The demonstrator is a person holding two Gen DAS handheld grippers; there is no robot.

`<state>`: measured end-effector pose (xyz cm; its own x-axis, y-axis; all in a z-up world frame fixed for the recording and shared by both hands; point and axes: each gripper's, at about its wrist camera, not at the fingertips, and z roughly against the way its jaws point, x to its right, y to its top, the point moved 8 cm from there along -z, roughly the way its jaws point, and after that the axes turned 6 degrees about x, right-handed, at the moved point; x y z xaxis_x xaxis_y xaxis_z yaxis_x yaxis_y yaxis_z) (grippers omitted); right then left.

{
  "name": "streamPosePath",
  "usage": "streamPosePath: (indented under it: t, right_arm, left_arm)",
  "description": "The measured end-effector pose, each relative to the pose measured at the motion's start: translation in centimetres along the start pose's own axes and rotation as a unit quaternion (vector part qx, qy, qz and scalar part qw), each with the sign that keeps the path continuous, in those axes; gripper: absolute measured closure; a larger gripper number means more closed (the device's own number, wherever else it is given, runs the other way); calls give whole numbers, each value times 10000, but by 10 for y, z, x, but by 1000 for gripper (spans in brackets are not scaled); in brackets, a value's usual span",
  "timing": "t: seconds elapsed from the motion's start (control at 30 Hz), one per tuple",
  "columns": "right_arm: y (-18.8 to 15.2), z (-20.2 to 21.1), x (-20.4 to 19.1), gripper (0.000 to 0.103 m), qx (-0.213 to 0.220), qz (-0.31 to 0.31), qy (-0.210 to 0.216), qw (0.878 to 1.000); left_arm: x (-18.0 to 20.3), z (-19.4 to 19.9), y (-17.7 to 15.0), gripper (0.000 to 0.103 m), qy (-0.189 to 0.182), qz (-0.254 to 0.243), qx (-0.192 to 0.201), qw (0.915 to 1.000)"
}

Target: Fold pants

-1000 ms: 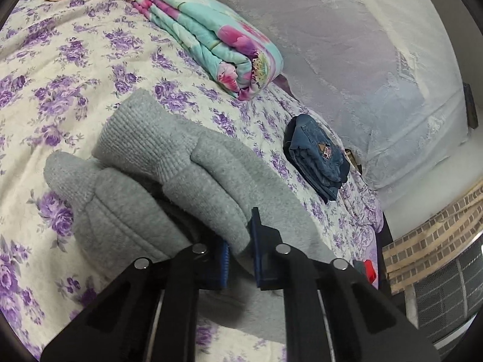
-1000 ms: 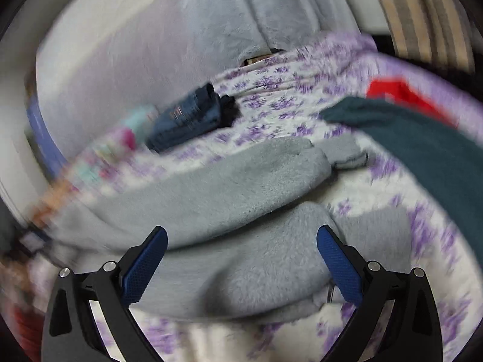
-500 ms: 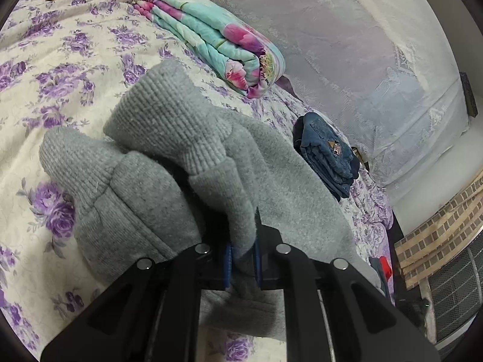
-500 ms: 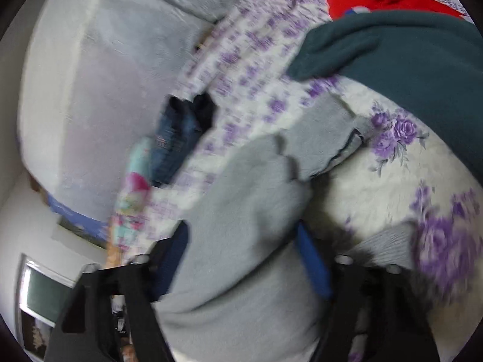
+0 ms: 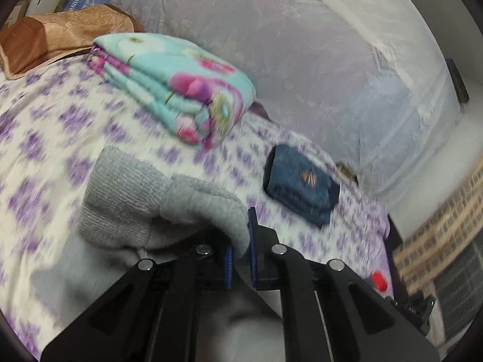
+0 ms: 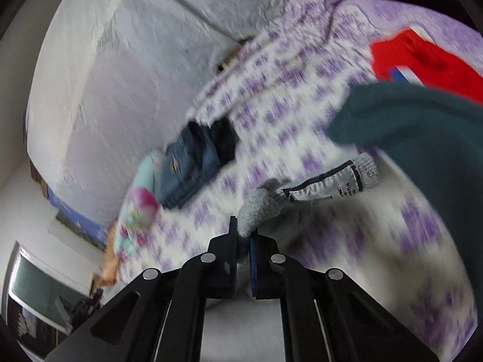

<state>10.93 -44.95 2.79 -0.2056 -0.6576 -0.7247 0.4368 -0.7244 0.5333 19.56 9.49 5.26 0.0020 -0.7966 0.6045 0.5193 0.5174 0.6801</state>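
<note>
The grey fleece pants [image 5: 169,205] lie on the purple-flowered bedsheet [image 5: 45,138]. My left gripper [image 5: 240,241] is shut on a fold of the grey fabric by a ribbed cuff [image 5: 120,193] and holds it raised. My right gripper [image 6: 243,235] is shut on another bunch of the grey pants [image 6: 259,208]; the waistband with its white label [image 6: 329,185] sticks out to the right. Both views are blurred by motion.
A folded turquoise floral quilt [image 5: 175,90] and folded blue jeans [image 5: 302,187] lie further back on the bed near the white curtain [image 5: 332,60]. A dark teal garment [image 6: 422,138] and a red one [image 6: 422,60] lie to the right in the right wrist view.
My right gripper went from wide open above the pants to shut on the grey fabric. My left gripper stayed shut and lifted its fold; both cameras swung.
</note>
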Motion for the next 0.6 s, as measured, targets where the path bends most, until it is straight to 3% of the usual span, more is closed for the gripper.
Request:
streamPosePath:
  t: [0.1,0.17,0.2,0.23,0.33,0.37,0.4,0.43,0.5,0.6]
  right_arm:
    - [39,-44,-9,92,80,-355,44,9993]
    - [60,-88,-10,72,19,-221,-122,9997]
    - [63,-104,-5,47,4,-150,-271,9995]
    - [64,-122,9,37,87,-116,-634,9979]
    - [52,-131,45,39,645,-219,-1181,9907]
    - [52,-135,47,42,477,-126,-1282,9905]
    - [55,-135,43,46,386,6,-1165,9924]
    - [61,-129,38,44,528,62,-1056,9930]
    - [66,-115,23,44,884,395,-1180,9883]
    - [53,-120,-1,44,733,1117,-1461,9802]
  left_arm:
    - [-4,-44,31,95,159,459,137,9987]
    - [-18,-87,36,90,365,728,75,9966]
    - [-28,-107,31,81,529,804,-32,9953]
    - [-44,-128,18,74,772,879,-153,9930]
    - [-69,-155,-16,74,824,992,-344,9911]
    - [-64,-152,-11,74,830,1045,-332,9905]
    - [-53,-146,-1,69,562,964,-180,9936]
    - [-37,-135,10,56,291,727,55,9969]
    - [-26,-121,14,38,345,524,231,9978]
    - [-13,-112,7,36,280,339,209,9988]
